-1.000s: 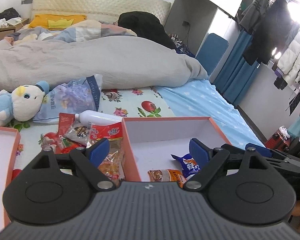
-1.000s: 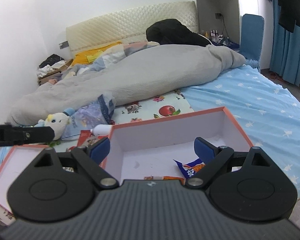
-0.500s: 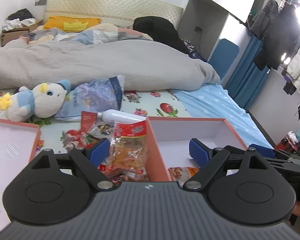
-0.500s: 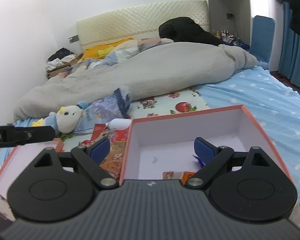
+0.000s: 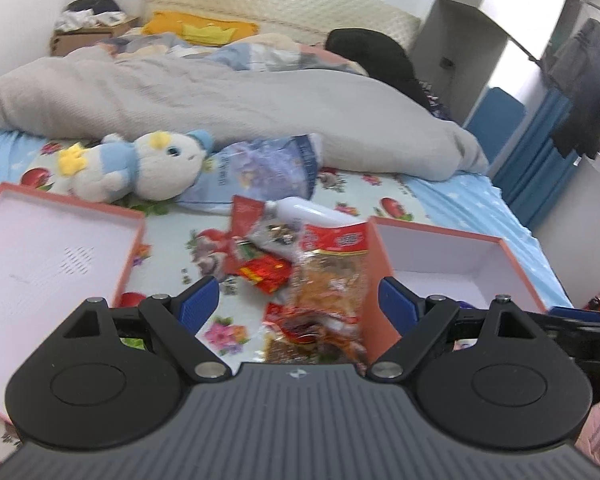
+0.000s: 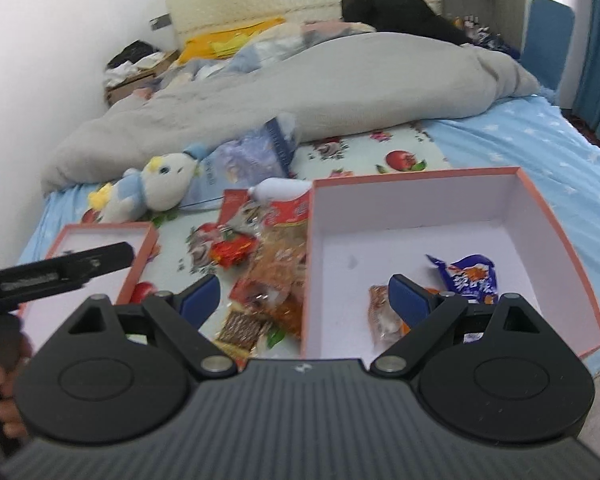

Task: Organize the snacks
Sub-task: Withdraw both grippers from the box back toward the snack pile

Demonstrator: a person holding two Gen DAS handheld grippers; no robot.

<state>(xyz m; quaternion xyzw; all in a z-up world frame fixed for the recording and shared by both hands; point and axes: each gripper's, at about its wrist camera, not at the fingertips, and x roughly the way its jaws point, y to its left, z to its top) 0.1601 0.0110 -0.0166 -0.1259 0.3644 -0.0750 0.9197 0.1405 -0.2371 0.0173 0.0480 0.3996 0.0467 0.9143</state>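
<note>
Left wrist view has your left gripper (image 5: 298,302) hanging over the snack pile (image 5: 300,276) on the bed, jaws spread wide with nothing between the pads, so you're not holding anything. That pile sits between the box lid (image 5: 128,248) on your left and the orange box (image 5: 516,264) on your right, and the long clear pack with the red header (image 5: 332,264) leans right up against the box's near wall. You can't see the box floor from here, your own finger blocks it. Right wrist view fixes that: your right gripper (image 6: 304,298), jaws also wide and empty, straddles the box wall (image 6: 306,248), and inside you get a blue wrapper (image 6: 470,280) and an orange packet (image 6: 382,314) lying on the white floor, partly behind your right finger. It also catches your left gripper's finger (image 6: 60,272) poking in over the lid. Behind the pile there's a plush toy (image 5: 140,168), a big bluish bag (image 5: 260,176), a white bottle (image 5: 312,212) and a grey duvet (image 5: 220,100).
</note>
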